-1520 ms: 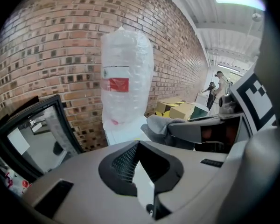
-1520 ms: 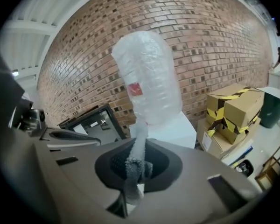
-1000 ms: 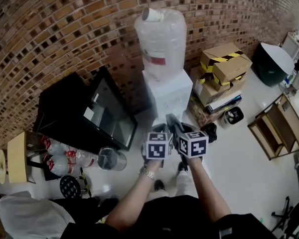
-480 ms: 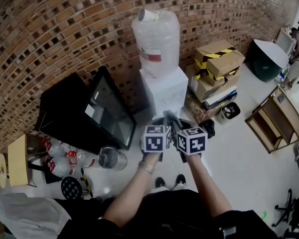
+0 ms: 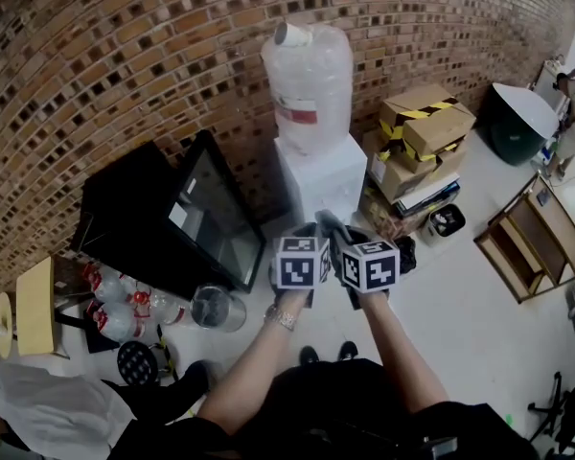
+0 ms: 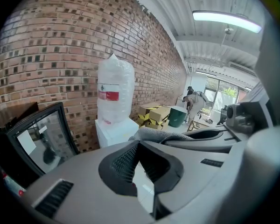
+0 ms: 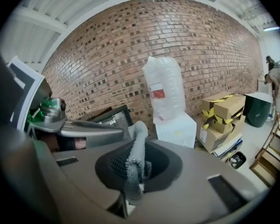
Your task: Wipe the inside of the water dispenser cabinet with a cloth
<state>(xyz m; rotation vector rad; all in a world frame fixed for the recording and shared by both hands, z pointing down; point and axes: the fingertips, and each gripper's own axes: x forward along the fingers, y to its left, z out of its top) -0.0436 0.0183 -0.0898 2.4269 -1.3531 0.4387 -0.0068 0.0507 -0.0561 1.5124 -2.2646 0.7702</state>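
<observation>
The white water dispenser cabinet (image 5: 321, 175) stands against the brick wall with a big clear bottle (image 5: 311, 84) upside down on top. From this side I cannot tell if it is open. Both grippers are held side by side in front of it, some way short. My right gripper (image 5: 350, 236) is shut on a grey knobbly cloth (image 5: 328, 226). In the right gripper view the cloth (image 7: 135, 162) sticks up from between the jaws of that gripper (image 7: 133, 171). My left gripper (image 6: 140, 171) has its jaws together and holds nothing. The dispenser (image 6: 114, 132) shows beyond it.
A black cabinet with a glass door (image 5: 172, 218) stands left of the dispenser. Cardboard boxes (image 5: 422, 127) are stacked on its right. A glass jar (image 5: 216, 307) and bottles (image 5: 115, 305) lie on the floor at the left. A wooden shelf (image 5: 527, 242) stands at the right.
Both grippers stay close together before the dispenser, now slightly higher in the head view. The right one still holds the cloth. The person's feet have shifted back.
</observation>
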